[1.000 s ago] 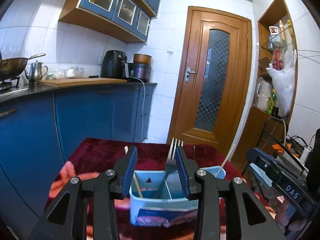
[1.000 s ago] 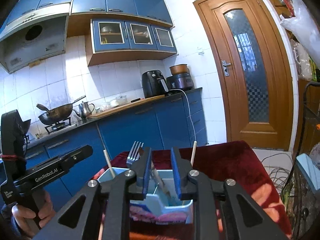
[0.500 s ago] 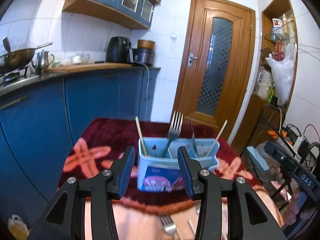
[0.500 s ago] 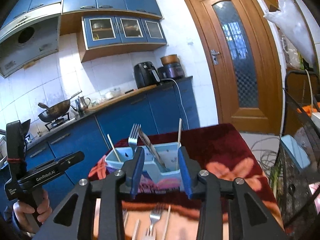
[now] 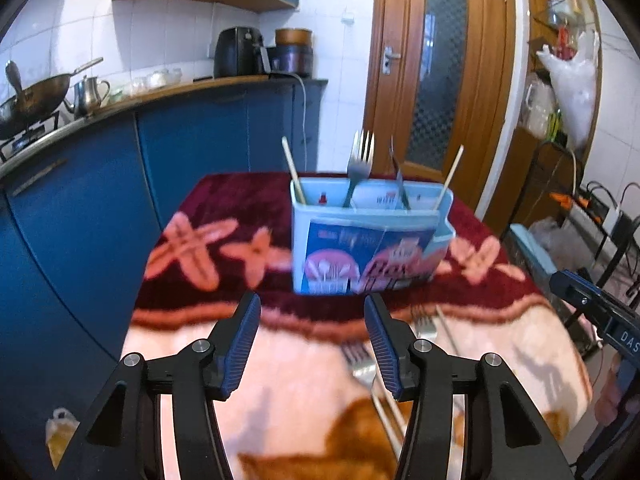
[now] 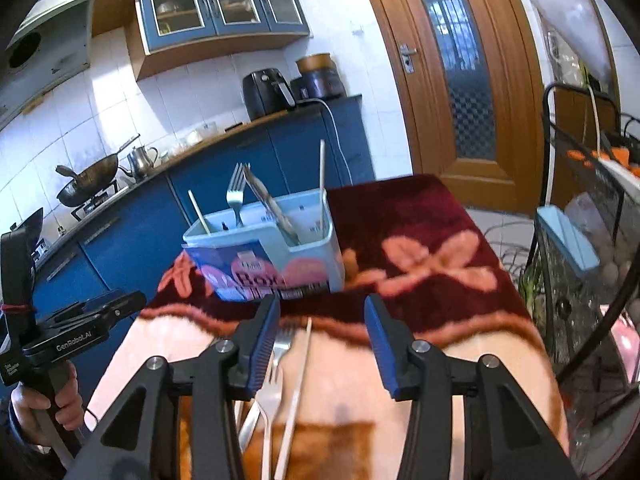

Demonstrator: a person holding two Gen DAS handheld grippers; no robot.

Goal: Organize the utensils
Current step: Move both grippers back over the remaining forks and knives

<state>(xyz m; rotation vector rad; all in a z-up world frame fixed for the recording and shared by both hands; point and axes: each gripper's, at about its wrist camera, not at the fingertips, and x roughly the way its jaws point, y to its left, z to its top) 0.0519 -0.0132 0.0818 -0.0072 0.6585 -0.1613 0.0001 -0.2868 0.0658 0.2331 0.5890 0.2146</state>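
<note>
Your left claw (image 5: 312,338) hangs above the near part of the surface (image 5: 280,344), which is draped in a dark red and peach blanket. Its jaws are spreading and nothing sits between them. Your right claw (image 6: 320,336) is widening too, with only bare blanket between its blue pads (image 6: 378,344); a fork (image 6: 276,376) and a pale chopstick (image 6: 298,384) lie on the blanket just beside its left pad, partly under it.

The utensil holder (image 5: 368,240), a light blue box with a printed label on its front, stands upright on the red part of the blanket, beyond both claws and apart from them. A fork in the holder (image 5: 358,168) stands with its tines up near the middle. A chopstick (image 5: 294,172) leans at the holder's left end and another chopstick (image 5: 450,178) at its right end. A dark flat utensil (image 6: 272,208) leans next to the standing fork; it may be a knife or a spoon handle, but the blur keeps you from telling which.

In the left wrist view, loose forks (image 5: 358,360) lie on the peach part of the blanket just right of your left claw. In the right wrist view, your left hand (image 6: 44,400) wraps the black handle of its tool at the left edge.
</note>
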